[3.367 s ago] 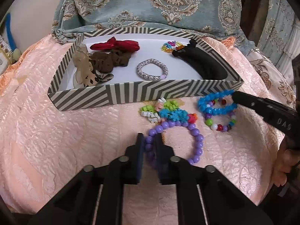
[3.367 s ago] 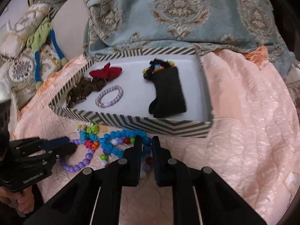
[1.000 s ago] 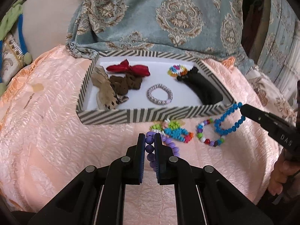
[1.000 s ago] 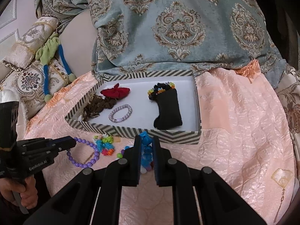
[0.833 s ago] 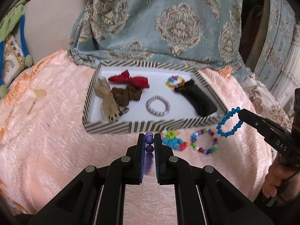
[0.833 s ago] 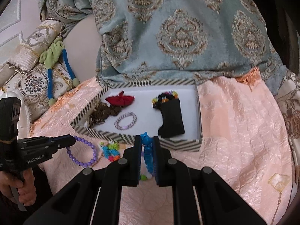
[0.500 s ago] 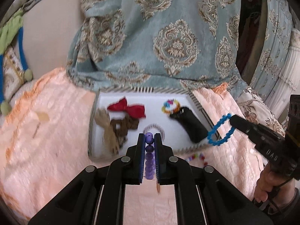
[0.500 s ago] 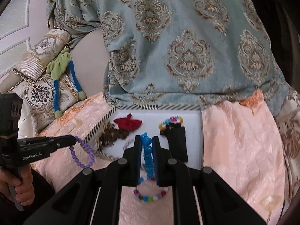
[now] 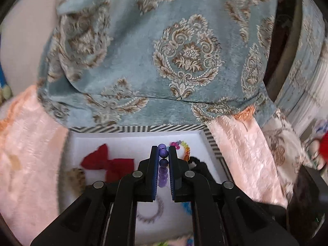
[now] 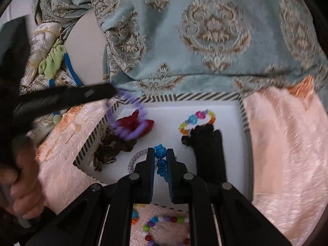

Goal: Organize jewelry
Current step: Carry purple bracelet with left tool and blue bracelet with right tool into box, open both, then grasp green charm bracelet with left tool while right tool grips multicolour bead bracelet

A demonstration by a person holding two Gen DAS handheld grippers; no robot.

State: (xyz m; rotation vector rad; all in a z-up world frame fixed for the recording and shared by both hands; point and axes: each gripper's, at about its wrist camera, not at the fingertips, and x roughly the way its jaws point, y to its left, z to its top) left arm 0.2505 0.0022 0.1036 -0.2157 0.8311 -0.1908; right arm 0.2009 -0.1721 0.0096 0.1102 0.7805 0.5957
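My left gripper (image 9: 163, 153) is shut on a purple bead bracelet (image 9: 163, 169), which hangs over the striped box (image 9: 131, 129). The right wrist view shows that same left gripper (image 10: 110, 92) at the box's far left corner, the purple bracelet (image 10: 131, 129) blurred beneath it. My right gripper (image 10: 160, 153) is shut on a blue bead bracelet (image 10: 161, 164) above the box's (image 10: 243, 114) white floor. Inside lie a red bow (image 9: 108, 164), a rainbow bracelet (image 10: 196, 120), a black pouch (image 10: 209, 153), brown hair ties (image 10: 112, 145) and a silver bracelet (image 9: 150, 213).
A multicoloured bead bracelet (image 10: 164, 227) and small bright beads (image 10: 134, 215) lie on the pink bedspread (image 10: 287, 153) in front of the box. A blue patterned blanket (image 9: 164, 51) rises behind it. A hand (image 10: 26, 182) holds the left gripper's handle at the left edge.
Both grippers lifted their bracelets off the bedspread and carried them forward over the box. The left one went further, to the box's back part.
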